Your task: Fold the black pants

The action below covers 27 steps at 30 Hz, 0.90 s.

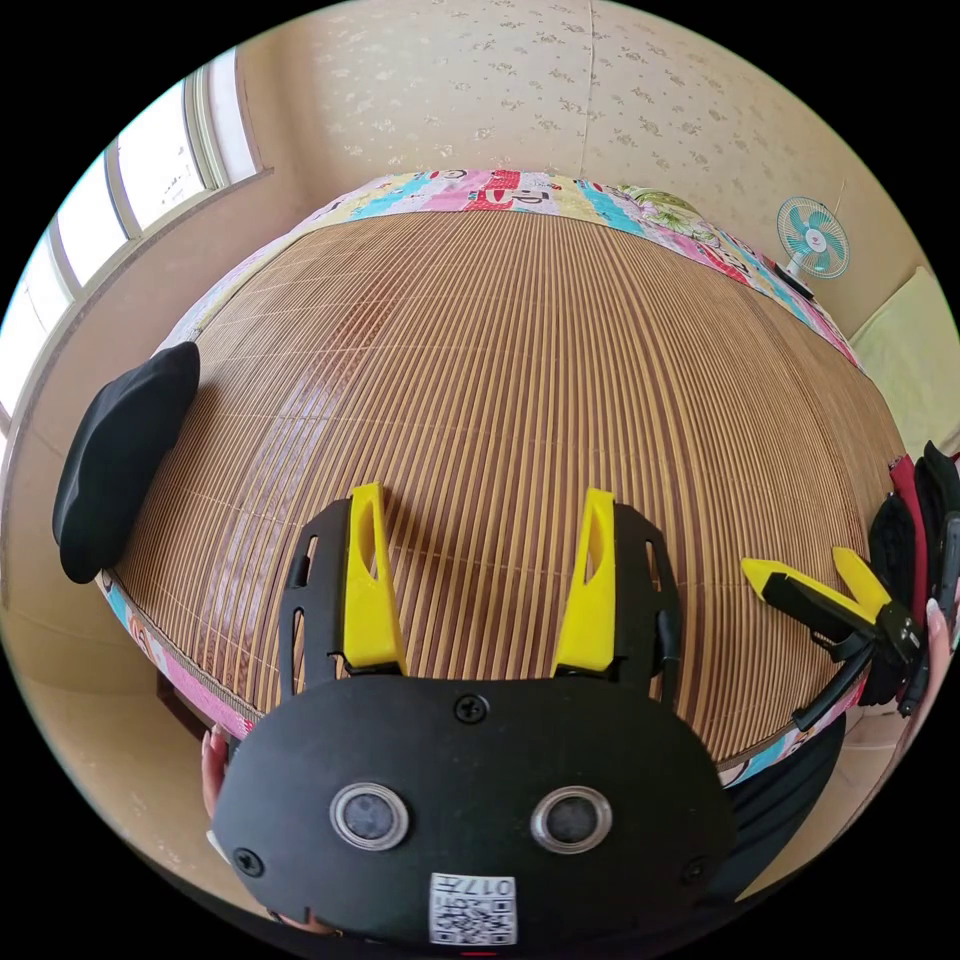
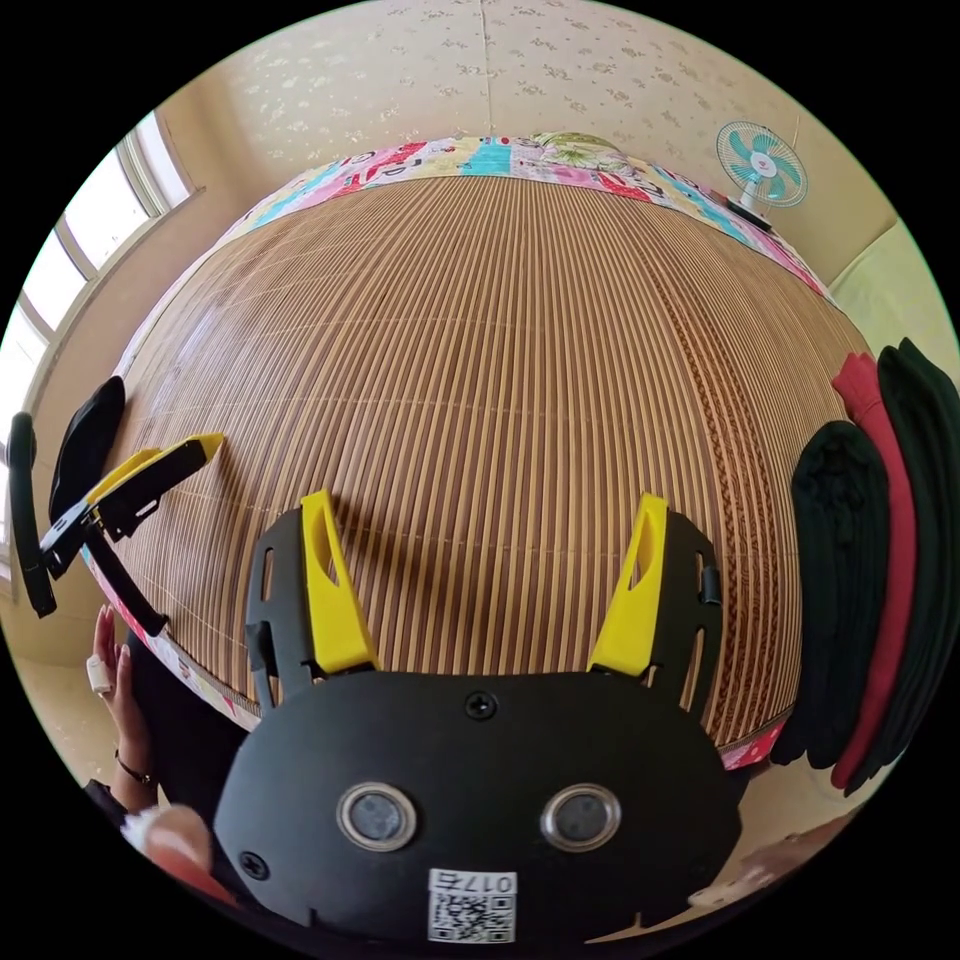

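A folded black garment [image 1: 122,458] lies at the left edge of the bamboo mat [image 1: 520,380]; in the right gripper view the same black garment [image 2: 86,440] sits at the far left. My left gripper [image 1: 482,495] hovers open over the mat's near edge, nothing between its jaws. My right gripper [image 2: 483,500] is likewise open and empty above the mat [image 2: 500,380]. Each shows in the other's view: the right gripper [image 1: 800,562] at the right, the left gripper [image 2: 170,452] at the left, both with jaws apart. Whether the folded garment is the pants I cannot tell.
A stack of dark and red folded clothes [image 2: 865,580] rests at the mat's right edge, also seen as the stack [image 1: 915,530]. A patchwork sheet [image 1: 480,190] borders the mat. A small fan [image 1: 812,238] stands far right; a window [image 1: 150,170] is on the left. A hand [image 2: 115,670] shows.
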Motion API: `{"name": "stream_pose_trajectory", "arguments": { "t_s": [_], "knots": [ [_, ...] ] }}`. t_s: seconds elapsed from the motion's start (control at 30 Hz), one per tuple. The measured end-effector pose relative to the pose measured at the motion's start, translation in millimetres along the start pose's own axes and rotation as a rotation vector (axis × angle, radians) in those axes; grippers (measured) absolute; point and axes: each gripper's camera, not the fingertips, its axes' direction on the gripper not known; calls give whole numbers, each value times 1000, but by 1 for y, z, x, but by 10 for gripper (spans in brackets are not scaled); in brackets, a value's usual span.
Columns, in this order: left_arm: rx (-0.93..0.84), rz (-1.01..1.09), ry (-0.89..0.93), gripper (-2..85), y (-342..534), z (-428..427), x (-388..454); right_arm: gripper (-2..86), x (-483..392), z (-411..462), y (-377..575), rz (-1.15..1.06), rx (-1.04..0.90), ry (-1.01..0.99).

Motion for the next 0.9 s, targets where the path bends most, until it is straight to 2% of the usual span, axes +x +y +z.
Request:
{"name": "stream_pose_trajectory", "arguments": {
  "t_s": [0.9],
  "knots": [
    [0, -4, 0, 260, 0, 1, 7, 379, -3, -1, -1, 6, 9, 1]
  ]
}}
